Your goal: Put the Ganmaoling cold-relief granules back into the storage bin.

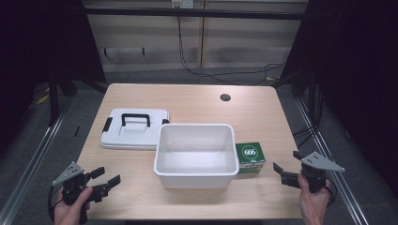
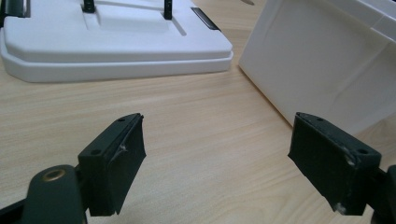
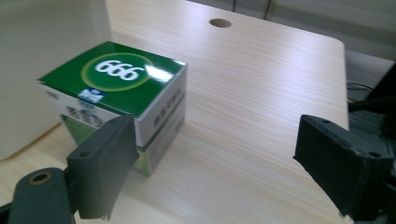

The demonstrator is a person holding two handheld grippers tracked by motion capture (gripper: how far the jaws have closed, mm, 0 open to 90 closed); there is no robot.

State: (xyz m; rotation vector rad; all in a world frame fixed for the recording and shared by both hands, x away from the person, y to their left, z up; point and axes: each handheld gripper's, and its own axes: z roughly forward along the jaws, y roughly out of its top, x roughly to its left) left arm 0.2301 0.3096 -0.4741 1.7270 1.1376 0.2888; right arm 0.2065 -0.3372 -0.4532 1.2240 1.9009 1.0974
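Observation:
An empty white plastic bin (image 1: 195, 154) sits mid-table, its side wall (image 2: 327, 60) close ahead in the left gripper view. Its white lid (image 1: 134, 129) with a black handle lies flat to the bin's left (image 2: 112, 42). A green and white box marked 666 (image 1: 250, 158) rests against the bin's right side (image 3: 121, 93). My left gripper (image 1: 105, 178) is open low at the table's front left, holding nothing. My right gripper (image 1: 285, 166) is open at the front right, just right of the box, jaws wide apart and nothing between them.
A round cable hole (image 1: 225, 97) is in the table's far right part (image 3: 220, 22). Bare wood lies in front of the bin and along the right edge. Dark frame posts and cables stand beyond the table.

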